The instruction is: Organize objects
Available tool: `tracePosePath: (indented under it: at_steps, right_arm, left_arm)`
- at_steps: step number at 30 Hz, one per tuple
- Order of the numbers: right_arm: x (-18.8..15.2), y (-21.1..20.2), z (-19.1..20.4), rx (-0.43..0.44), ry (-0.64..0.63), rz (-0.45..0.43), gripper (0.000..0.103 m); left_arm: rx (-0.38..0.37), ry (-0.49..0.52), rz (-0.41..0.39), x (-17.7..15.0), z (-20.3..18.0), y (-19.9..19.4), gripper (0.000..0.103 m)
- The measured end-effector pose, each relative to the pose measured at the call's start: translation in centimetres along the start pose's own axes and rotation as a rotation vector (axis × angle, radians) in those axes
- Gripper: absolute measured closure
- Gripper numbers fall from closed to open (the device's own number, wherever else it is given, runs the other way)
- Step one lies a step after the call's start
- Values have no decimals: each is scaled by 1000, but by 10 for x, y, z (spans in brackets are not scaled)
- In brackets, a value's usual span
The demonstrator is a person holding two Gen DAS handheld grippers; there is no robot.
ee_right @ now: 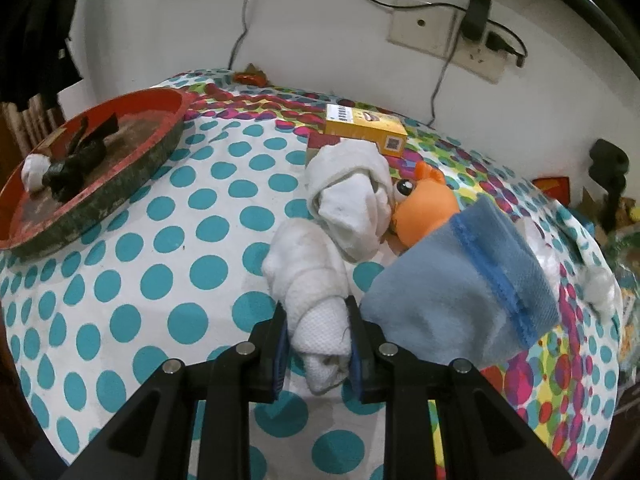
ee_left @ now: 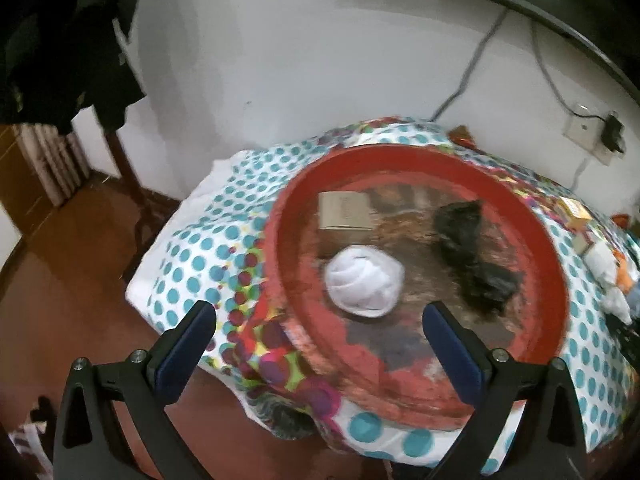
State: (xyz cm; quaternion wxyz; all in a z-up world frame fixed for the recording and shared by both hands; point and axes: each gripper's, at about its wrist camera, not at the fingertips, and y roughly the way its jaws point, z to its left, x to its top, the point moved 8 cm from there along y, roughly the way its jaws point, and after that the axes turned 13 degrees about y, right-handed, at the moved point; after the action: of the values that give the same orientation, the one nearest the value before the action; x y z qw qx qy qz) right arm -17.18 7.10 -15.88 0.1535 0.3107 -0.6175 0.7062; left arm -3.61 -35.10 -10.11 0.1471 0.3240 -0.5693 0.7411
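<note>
A rolled white terry sock bundle (ee_right: 316, 316) is clamped between the pads of the right gripper (ee_right: 316, 344), its rolled end projecting ahead of the jaws and its loose tail hanging behind them; the grip at mid-length is judged to keep the roll from unwinding when it is carried. Just ahead and to the right of this claw, a second rolled white sock (ee_right: 352, 196), an orange rubber toy (ee_right: 424, 208), a pale blue cloth pouch with a darker blue band (ee_right: 460, 280) and a yellow cardboard box (ee_right: 364, 128) are grouped on the dotted tablecloth (ee_right: 160, 280), apparently awaiting sorting. Far ahead to the left, the round red tray (ee_right: 160, 136) serves as the collecting container. The left gripper (ee_left: 320, 320) is held above the near rim of the same tray (ee_left: 304, 184), its jaws fully apart and empty. Directly ahead between its fingers a balled white sock (ee_left: 364, 284) lies in the tray, with a small beige box (ee_left: 346, 212) beyond it and a crumpled black item (ee_left: 472, 256) ahead to the right.
</note>
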Motion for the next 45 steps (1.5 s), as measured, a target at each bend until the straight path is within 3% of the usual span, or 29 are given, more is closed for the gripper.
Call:
tracePosePath:
  at_steps: [3,7,26,36,45]
  right_arm:
    - [-1,-3,3,-24,12,-4,79]
    - [0,-11,14,-28,16,-11,79]
    - [42,-44,112,122,-34,-40,79]
    - [55,-34,177,174,-103,-18,79]
    - [63,-7,209,145,-110,9,79]
  left_arm:
    - [-14,-36,32,-7,8,8,0]
    - [29,-43,36,-9,19,10,0]
    - [37,-82,51,-13,37,12,0]
    - [67,-135,62,-17,56,14,0]
    - [126,-214,90,-25,80,19,0]
